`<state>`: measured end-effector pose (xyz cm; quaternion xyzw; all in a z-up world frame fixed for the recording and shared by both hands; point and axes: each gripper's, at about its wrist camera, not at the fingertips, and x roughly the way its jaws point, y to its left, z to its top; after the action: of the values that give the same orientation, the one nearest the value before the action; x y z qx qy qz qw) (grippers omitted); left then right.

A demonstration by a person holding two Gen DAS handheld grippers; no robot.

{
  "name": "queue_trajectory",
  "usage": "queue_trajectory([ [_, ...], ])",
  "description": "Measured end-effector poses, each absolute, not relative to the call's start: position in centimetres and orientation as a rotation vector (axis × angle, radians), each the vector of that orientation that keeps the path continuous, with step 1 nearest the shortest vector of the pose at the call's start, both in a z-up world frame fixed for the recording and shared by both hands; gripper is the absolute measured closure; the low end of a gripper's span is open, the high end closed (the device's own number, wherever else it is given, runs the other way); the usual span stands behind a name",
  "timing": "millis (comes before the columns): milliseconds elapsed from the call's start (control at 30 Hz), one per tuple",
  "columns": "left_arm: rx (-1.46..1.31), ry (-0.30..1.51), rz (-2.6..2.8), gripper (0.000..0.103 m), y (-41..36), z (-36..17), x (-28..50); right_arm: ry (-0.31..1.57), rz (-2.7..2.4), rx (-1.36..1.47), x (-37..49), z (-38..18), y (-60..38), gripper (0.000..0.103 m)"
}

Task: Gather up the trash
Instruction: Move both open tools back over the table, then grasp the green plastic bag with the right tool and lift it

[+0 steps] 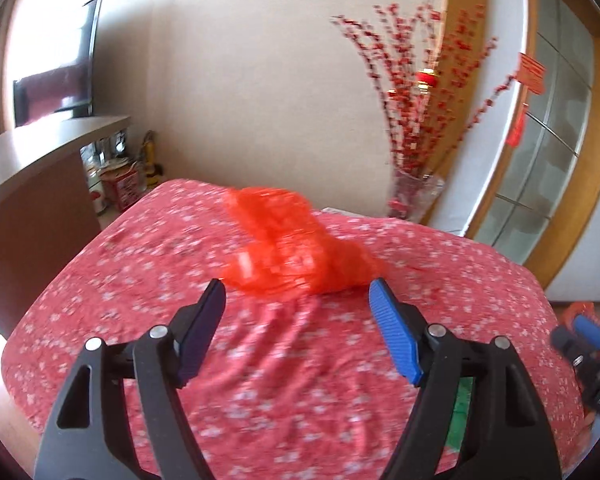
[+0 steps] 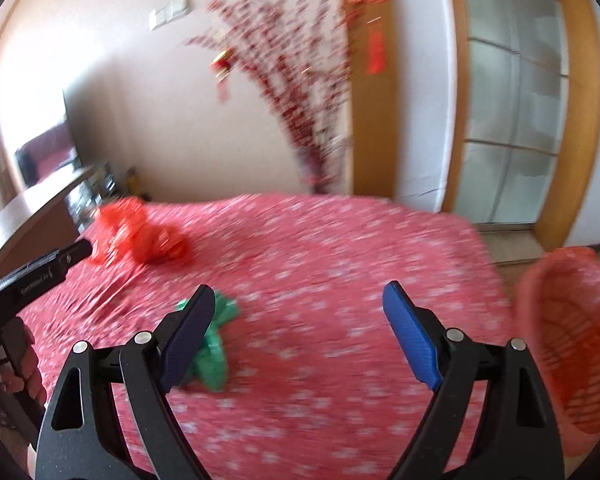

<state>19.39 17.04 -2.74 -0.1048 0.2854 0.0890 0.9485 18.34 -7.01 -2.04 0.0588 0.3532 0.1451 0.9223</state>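
A crumpled red plastic bag (image 1: 296, 248) lies on the red flowered tablecloth (image 1: 260, 360), just ahead of my left gripper (image 1: 298, 286), which is open and empty above the cloth. The bag also shows in the right wrist view (image 2: 140, 234) at the far left. A crumpled green plastic bag (image 2: 216, 340) lies on the cloth by the left finger of my right gripper (image 2: 300, 294), which is open and empty. A sliver of the green bag (image 1: 462, 412) shows behind my left gripper's right finger. An orange mesh basket (image 2: 572, 340) stands off the table's right edge.
A glass vase of red berry branches (image 1: 416, 120) stands beyond the table's far right corner. A brown counter (image 1: 40, 168) with a TV runs along the left. A wood-framed glass door (image 2: 512, 120) is at the right. The other gripper (image 1: 592, 360) shows at the right edge.
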Motion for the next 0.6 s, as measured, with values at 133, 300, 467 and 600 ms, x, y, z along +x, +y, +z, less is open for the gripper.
queue_trajectory([
  [133, -0.248, 0.597, 0.210, 0.030, 19.1, -3.5, 18.8, 0.784, 0.369, 0.074, 19.0, -3.0, -3.1, 0.019],
  [300, -0.281, 0.609, 0.221, 0.030, 20.3, -4.1, 18.1, 0.861, 0.411, 0.015, 19.6, -4.9, 0.6, 0.025],
  [467, -0.290, 0.620, 0.222, 0.030, 20.9, -4.5, 17.7, 0.918, 0.399, -0.007, 20.0, -6.4, 1.4, 0.027],
  [600, -0.292, 0.631, 0.220, 0.030, 20.8, -4.9, 17.7, 0.944, 0.406, -0.029, 20.0, -7.1, 1.5, 0.039],
])
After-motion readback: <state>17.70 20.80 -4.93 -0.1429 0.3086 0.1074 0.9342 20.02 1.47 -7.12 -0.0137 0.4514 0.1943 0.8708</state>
